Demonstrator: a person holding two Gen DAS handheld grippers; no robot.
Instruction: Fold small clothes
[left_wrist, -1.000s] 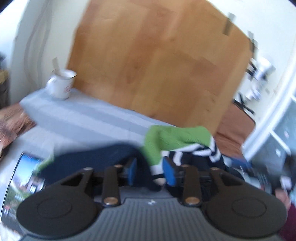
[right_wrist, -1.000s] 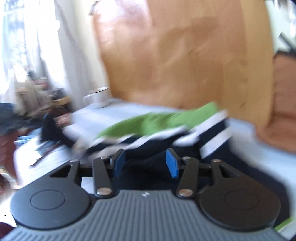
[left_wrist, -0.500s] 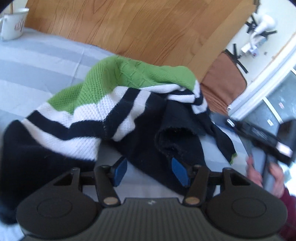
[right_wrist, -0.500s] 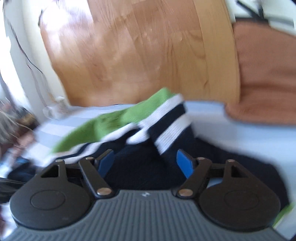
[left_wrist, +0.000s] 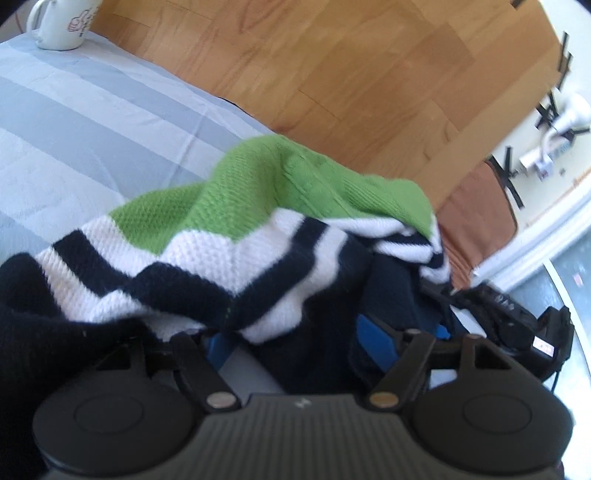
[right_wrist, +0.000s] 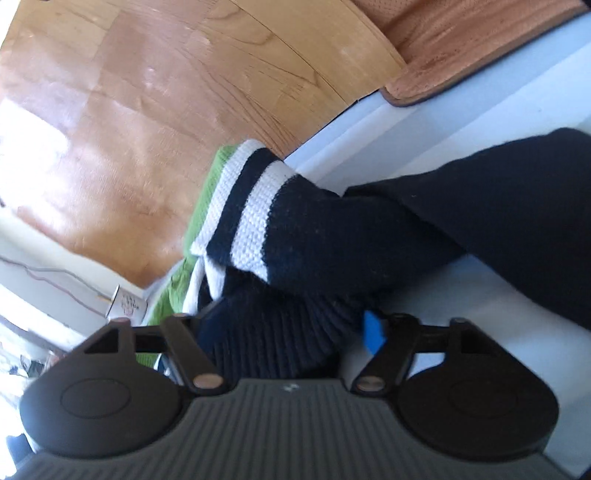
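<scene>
The left tool (left_wrist: 299, 341) is standing half open, knit draping between its jaws unpinched. The sweater (left_wrist: 236, 236) is lying ahead on the bed (left_wrist: 74, 122), stretching rightward. The right tool (right_wrist: 284, 325), just closing, is pinching its navy ribbed hem (right_wrist: 273, 332).

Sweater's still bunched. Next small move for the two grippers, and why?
Probably finish closing the right gripper on the navy ribbed hem between its fingers, then draw it outward to flatten. Its jaws have just been closing with that fabric between them. The sweater lies crumpled on the striped sheet, folds draped over the left gripper, whose jaws stand apart.
</scene>
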